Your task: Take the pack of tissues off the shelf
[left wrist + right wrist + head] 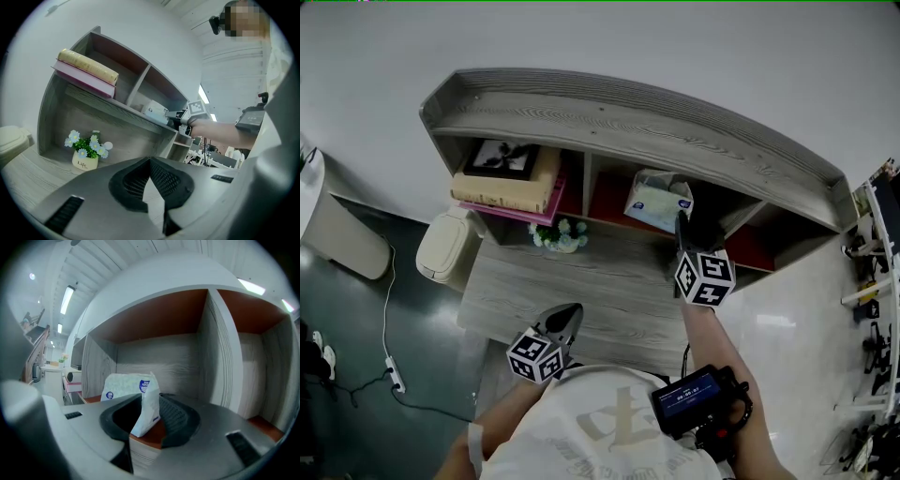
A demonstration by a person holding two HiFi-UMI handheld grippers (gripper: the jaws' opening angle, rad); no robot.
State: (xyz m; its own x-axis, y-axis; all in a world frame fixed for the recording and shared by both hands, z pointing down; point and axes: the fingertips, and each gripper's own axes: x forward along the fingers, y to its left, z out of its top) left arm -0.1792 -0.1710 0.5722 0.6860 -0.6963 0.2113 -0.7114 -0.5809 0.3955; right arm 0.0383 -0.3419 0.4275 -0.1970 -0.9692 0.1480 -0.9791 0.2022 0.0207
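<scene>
The pack of tissues (656, 202), white with pale blue print, lies in the shelf's (628, 122) middle compartment on its red floor. My right gripper (682, 220) reaches into that compartment at the pack's right end. In the right gripper view the pack (124, 385) fills the left of the compartment. Its thin end flap stands upright between the jaws of my right gripper (150, 397), with a dark gap on the flap's left side. My left gripper (572, 311) hangs low over the desk, well short of the shelf. Its jaws (150, 160) meet at the tips with nothing in them.
Stacked books (506, 187) fill the left compartment. A small pot of flowers (560, 236) stands on the grey wooden desk (609, 291) under the shelf. A beige bin (445, 246) sits on the floor at the desk's left. The right compartment (262, 380) holds nothing I can see.
</scene>
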